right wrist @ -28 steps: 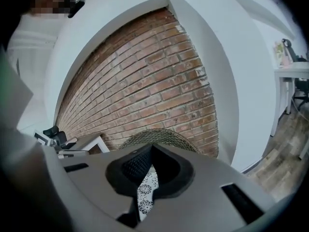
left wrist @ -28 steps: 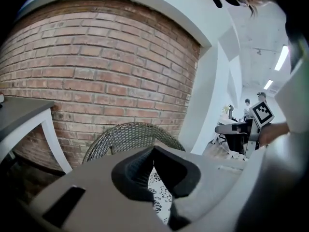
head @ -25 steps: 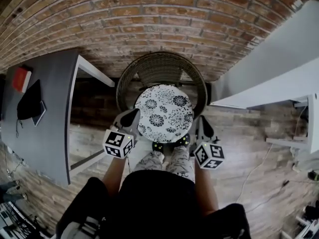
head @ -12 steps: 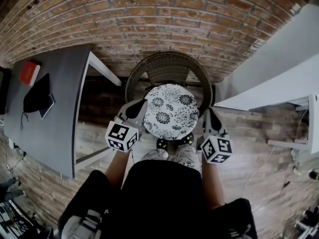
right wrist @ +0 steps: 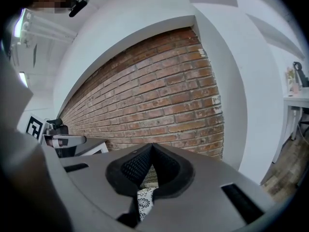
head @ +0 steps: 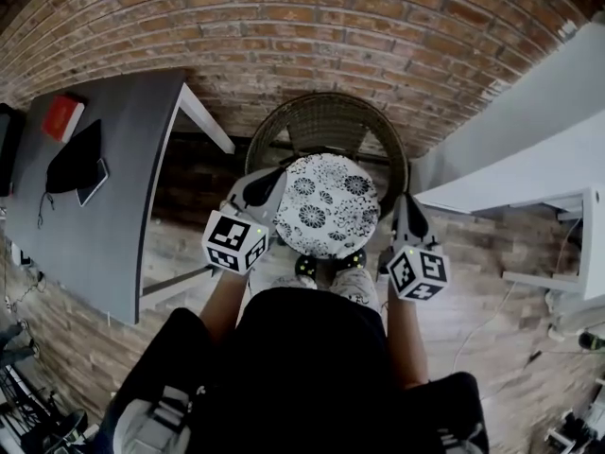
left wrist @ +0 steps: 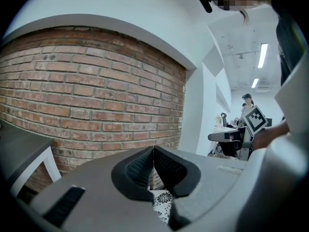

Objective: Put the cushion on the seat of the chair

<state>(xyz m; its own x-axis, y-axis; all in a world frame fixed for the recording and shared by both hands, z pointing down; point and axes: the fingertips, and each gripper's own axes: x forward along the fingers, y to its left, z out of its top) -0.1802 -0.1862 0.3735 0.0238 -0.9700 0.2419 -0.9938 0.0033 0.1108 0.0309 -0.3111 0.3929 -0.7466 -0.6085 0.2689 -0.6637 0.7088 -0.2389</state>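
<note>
The cushion [head: 326,206] (round, white with black flowers) hangs between the two tongs, over the front of the chair [head: 326,123]. In the head view it covers most of the seat. Whether it touches the seat I cannot tell.

The left tongs [head: 268,185] grip the cushion's left edge. In the left gripper view the left tongs [left wrist: 153,151] are pressed together at the tips, with a fold of the cushion [left wrist: 161,204] pinched lower down between the pads.

The right tongs [head: 401,214] hold the opposite edge. The right gripper view shows the right tongs [right wrist: 152,146] likewise closed, with a strip of the cushion [right wrist: 144,199] caught in them.

The chair is wicker with a curved back, and stands against a brick wall [head: 302,26]. The person's shoes [head: 304,265] show just below the cushion's near edge.

To the left is a grey table [head: 113,225] carrying a red thing [head: 62,117], a black thing [head: 74,164] and a phone [head: 92,183]. A white table [head: 529,173] stands to the right, well apart from the chair. The floor [head: 492,348] is wood plank.
</note>
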